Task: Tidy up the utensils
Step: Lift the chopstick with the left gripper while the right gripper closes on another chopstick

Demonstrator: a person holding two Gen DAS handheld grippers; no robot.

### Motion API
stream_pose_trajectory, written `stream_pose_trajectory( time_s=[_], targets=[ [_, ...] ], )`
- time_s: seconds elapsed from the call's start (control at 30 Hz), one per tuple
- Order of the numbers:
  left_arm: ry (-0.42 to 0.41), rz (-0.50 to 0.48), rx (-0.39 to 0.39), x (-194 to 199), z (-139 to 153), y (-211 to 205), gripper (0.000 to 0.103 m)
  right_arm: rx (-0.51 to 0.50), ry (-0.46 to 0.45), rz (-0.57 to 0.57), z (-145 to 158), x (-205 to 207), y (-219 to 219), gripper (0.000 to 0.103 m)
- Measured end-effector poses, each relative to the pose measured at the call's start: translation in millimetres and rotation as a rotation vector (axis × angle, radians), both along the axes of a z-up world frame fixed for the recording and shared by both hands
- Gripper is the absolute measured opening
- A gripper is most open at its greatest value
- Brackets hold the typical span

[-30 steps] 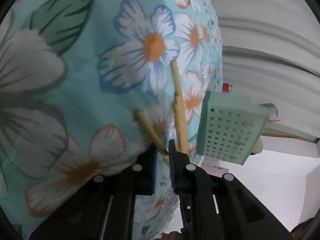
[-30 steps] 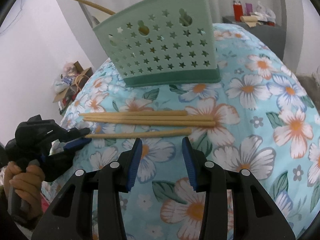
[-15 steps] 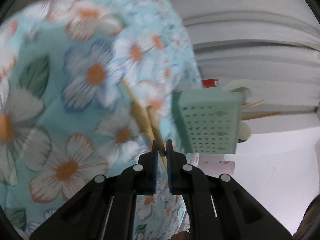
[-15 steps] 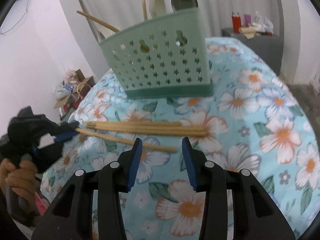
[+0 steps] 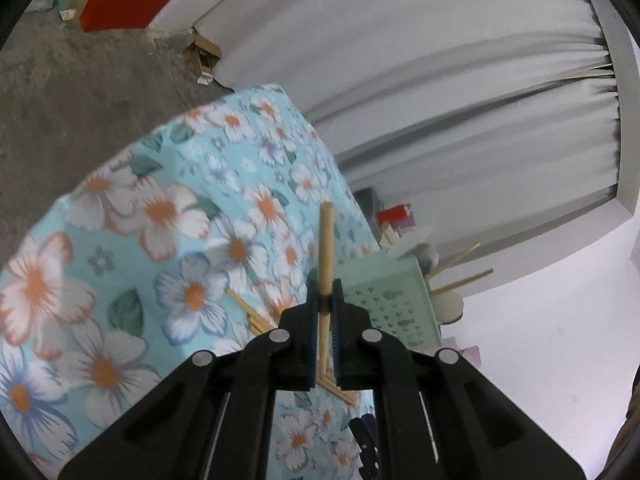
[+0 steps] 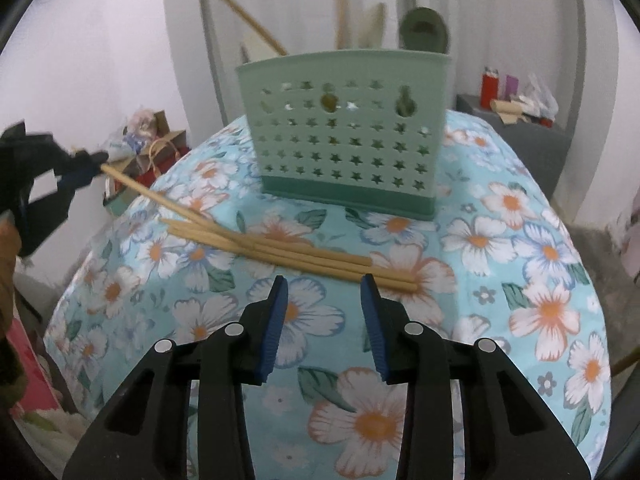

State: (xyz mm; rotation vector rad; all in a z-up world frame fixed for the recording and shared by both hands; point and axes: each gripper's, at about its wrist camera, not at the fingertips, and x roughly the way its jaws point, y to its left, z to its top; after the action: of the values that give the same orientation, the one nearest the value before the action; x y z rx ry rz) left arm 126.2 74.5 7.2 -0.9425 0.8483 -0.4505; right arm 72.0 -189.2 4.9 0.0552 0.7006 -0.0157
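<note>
My left gripper [image 5: 325, 294] is shut on one wooden chopstick [image 5: 325, 248], lifted at one end above the floral cloth. In the right wrist view the left gripper [image 6: 86, 164] holds that chopstick [image 6: 160, 198] at the far left, its other end resting among several chopsticks [image 6: 304, 258] lying on the cloth. The green star-holed utensil basket [image 6: 348, 128] stands behind them, with chopsticks and spoons inside; it also shows in the left wrist view [image 5: 390, 304]. My right gripper [image 6: 324, 304] is open and empty, just in front of the lying chopsticks.
The table is covered by a light-blue floral cloth [image 6: 520, 280]. A grey side table with red bottles [image 6: 490, 88] stands at the back right. Bags and boxes [image 6: 156, 148] lie on the floor to the left. White curtains hang behind.
My left gripper has lifted one end of a chopstick off the cloth and moved up and away. The right gripper has moved slightly closer to the lying chopsticks and stayed open.
</note>
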Motion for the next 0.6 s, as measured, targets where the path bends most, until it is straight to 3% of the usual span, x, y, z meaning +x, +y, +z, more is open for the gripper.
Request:
stream_pose_trajectory(
  time_s=[0.23,0.37,0.47,0.6],
  targets=[
    [-0.036,0.065,-0.006,1,5,32,0.005,-0.129,-0.01,0.089,5,15,36,0.028],
    [-0.058,0.106,-0.009,2,10,46,0.005,-0.266,-0.012,0.171,2,32,69,0.024],
    [-0.066,0.126,-0.009,1,10,55,0.005,-0.383,0.014,0.224,-9,45,92,0.015],
    [-0.059,0.137,-0.014,1,7,62,0.005,-0.509,0.073,0.281,-30,59,113,0.014]
  ],
)
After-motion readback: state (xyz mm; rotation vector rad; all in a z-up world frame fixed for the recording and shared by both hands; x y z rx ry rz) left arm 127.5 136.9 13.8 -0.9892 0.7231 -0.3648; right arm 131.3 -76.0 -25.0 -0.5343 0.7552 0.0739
